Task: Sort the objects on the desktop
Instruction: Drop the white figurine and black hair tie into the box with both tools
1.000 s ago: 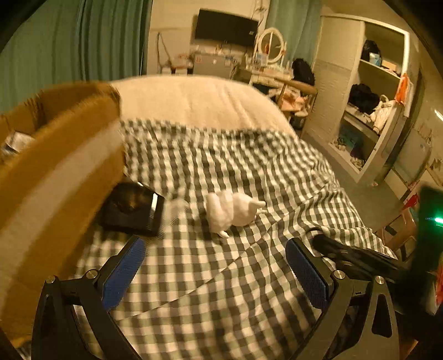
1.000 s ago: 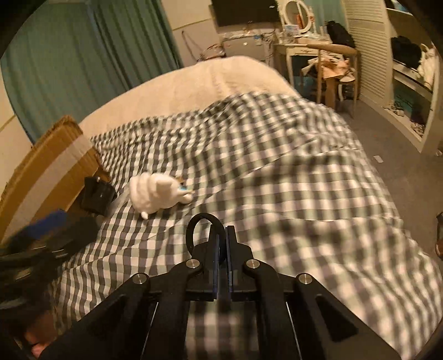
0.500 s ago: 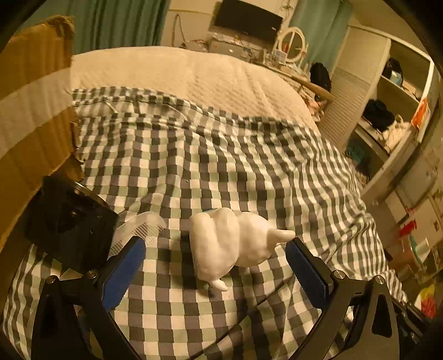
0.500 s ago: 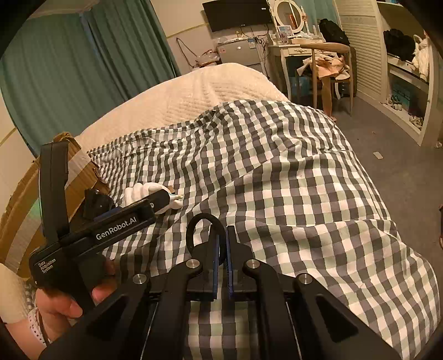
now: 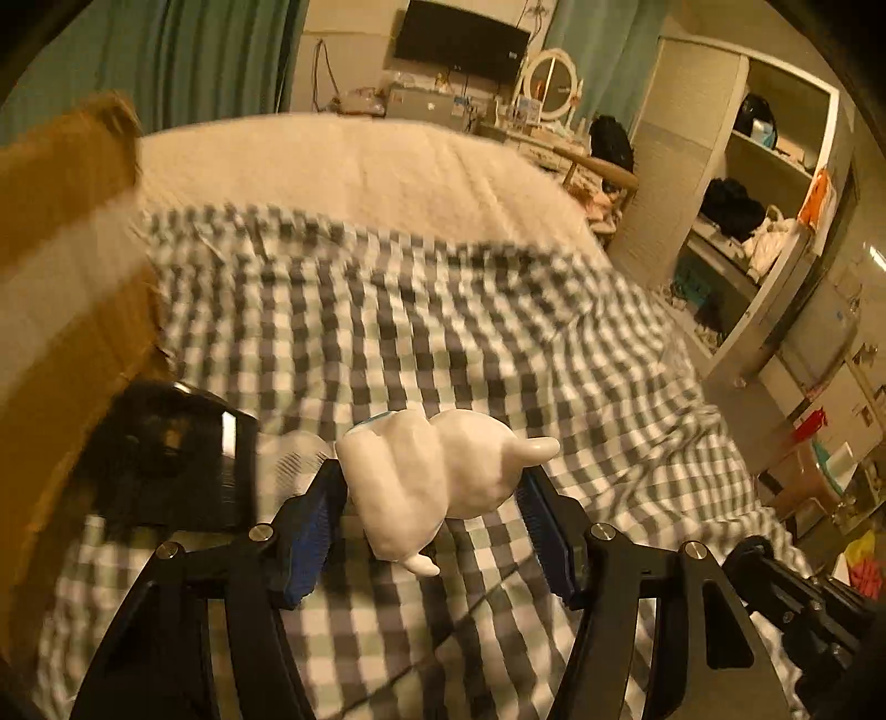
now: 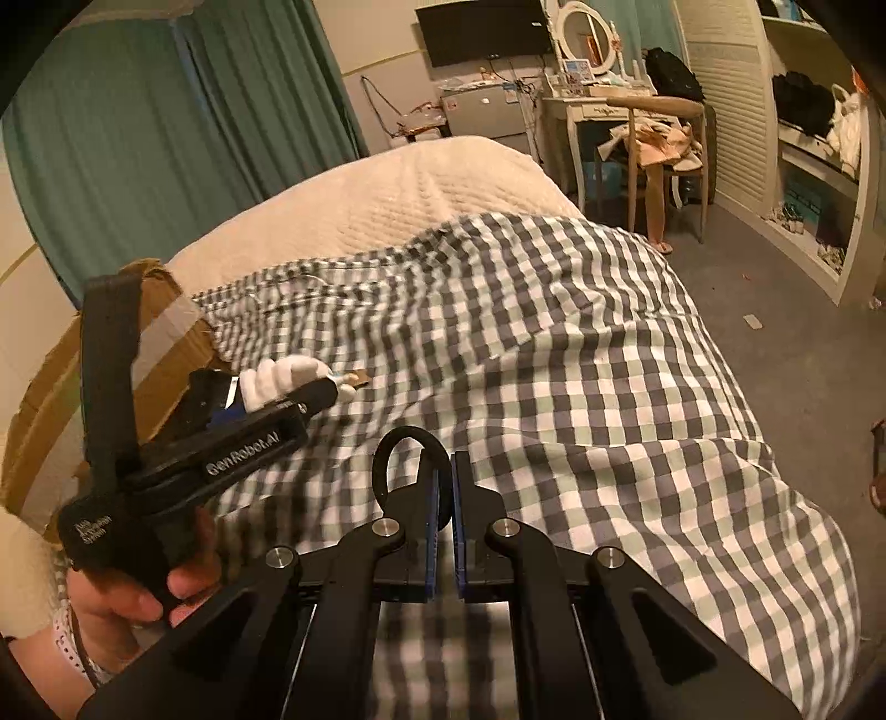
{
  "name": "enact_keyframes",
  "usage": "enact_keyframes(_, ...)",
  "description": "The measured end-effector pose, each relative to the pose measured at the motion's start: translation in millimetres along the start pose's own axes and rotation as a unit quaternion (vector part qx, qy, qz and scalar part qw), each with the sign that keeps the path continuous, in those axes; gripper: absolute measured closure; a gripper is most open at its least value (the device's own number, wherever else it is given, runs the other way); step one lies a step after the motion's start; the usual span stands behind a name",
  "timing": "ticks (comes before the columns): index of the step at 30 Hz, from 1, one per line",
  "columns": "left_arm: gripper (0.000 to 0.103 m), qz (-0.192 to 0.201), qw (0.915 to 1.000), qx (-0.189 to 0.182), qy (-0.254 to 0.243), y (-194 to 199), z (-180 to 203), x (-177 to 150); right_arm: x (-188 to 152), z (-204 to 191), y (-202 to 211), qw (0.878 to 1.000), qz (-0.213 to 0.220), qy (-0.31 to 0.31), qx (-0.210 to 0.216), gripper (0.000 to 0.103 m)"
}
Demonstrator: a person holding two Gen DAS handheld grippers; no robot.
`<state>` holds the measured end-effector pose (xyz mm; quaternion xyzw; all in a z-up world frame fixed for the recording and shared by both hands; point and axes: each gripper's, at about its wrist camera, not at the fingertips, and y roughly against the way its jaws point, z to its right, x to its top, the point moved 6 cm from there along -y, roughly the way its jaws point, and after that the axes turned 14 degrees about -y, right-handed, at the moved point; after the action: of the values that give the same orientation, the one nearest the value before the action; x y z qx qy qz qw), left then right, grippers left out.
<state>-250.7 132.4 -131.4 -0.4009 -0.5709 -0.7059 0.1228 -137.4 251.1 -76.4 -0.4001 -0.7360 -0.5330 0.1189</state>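
Rightward, checked bedspread [image 5: 554, 354] lies bare; left gripper [image 5: 432, 498] pinches white figurine [image 5: 426, 476], right gripper [image 6: 443, 498] closed.

We see a bedroom in warm, dim light. Teal curtains [image 6: 166, 138] hang on the far left; a dark television [image 6: 479, 30] is on the far wall above a dressing table with a round mirror [image 6: 581, 25]. A wooden chair [image 6: 659, 144] stands beside open white shelves [image 5: 775, 183] on the right, on grey floor [image 6: 792, 310].

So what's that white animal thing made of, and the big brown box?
The white figurine looks like glazed ceramic or smooth plastic: hard, glossy, with soft highlights; I can't say which. The brown box looks like matte cardboard, with a pale tape strip.
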Motion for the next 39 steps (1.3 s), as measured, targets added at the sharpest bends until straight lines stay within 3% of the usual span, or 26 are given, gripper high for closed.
enact_keyframes(3, 0.038, 0.03, 0.9993, 0.015, -0.015, 35, 1, 14, 4, -11, 18, 1.0, 0.006, 0.011, 0.001, 0.099)
enact_keyframes(9, 0.038, 0.093, 0.995, 0.011, -0.035, 115, 2, 47, 7, -43, 67, 0.998, 0.029, 0.051, -0.005, 0.099)
enact_keyframes(17, 0.038, 0.112, 0.9912, 0.069, 0.015, 189, -55, 31, -4, -96, 101, 0.997, 0.023, 0.067, 0.023, 0.099)
enact_keyframes(21, 0.038, 0.137, 0.9819, 0.118, 0.058, 226, -94, 34, 3, -144, 104, 0.994, 0.029, 0.093, 0.047, 0.099)
enact_keyframes(23, 0.038, 0.153, 0.9762, 0.123, 0.092, 241, -118, 33, 8, -173, 100, 0.992, 0.032, 0.111, 0.057, 0.099)
enact_keyframes(25, 0.038, 0.151, 0.9726, 0.139, 0.108, 249, -142, 30, 14, -204, 91, 0.989, 0.028, 0.121, 0.081, 0.099)
enact_keyframes(30, 0.038, 0.131, 0.9534, 0.234, 0.138, 261, -195, 15, 23, -282, 63, 0.979, 0.027, 0.158, 0.124, 0.099)
enact_keyframes(35, 0.037, 0.084, 0.9451, 0.261, 0.178, 255, -236, -9, 22, -324, 26, 0.978, 0.01, 0.153, 0.144, 0.098)
enact_keyframes(36, 0.037, 0.072, 0.9452, 0.259, 0.185, 251, -240, -14, 23, -329, 19, 0.978, 0.008, 0.146, 0.145, 0.091)
enact_keyframes(37, 0.036, 0.057, 0.946, 0.256, 0.19, 246, -245, -18, 24, -332, 13, 0.979, 0.006, 0.139, 0.151, 0.075)
enact_keyframes(38, 0.031, 0.043, 0.9474, 0.252, 0.192, 240, -248, -22, 26, -333, 9, 0.979, 0.004, 0.133, 0.155, 0.066)
enact_keyframes(39, 0.023, 0.04, 0.9479, 0.251, 0.192, 237, -250, -24, 29, -334, 6, 0.981, 0.006, 0.126, 0.151, 0.048)
